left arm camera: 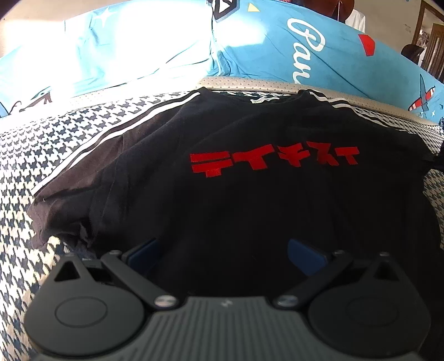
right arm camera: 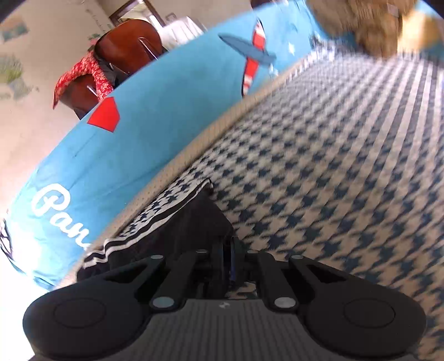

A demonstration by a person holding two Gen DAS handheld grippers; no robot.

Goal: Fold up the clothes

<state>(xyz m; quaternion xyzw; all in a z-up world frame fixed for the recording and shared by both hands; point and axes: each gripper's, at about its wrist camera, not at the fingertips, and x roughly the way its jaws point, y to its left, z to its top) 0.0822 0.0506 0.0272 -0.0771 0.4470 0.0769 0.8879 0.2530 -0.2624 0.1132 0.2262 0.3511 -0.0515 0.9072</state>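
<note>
The black T-shirt lies spread face-up on the houndstooth bed cover, its red lettering readable and its collar away at 12 o'clock near the blue pillows. Its long axis runs from 6 to 12 o'clock in the left wrist view.

The left gripper hangs over the lower body of the shirt with its jaws spread wide, the blue pads apart and nothing between them; the cloth lies straight ahead and beneath. The striped sleeve reaches out toward 9 to 10 o'clock from it.

The right gripper has its jaws closed on a dark fold of the shirt, the other striped sleeve by the look of it, which stretches from the jaws toward 11 o'clock. So the right hand already holds its side; the left is the free one.

For a fold of this sleeve across the chest, the move probably goes toward the lettering. Open bed cover lies at 1 to 3 o'clock of the right gripper, with a blurred tan furry thing far off at 1 o'clock. The mattress edge and pillows bound the room at 10 to 12 o'clock.
</note>
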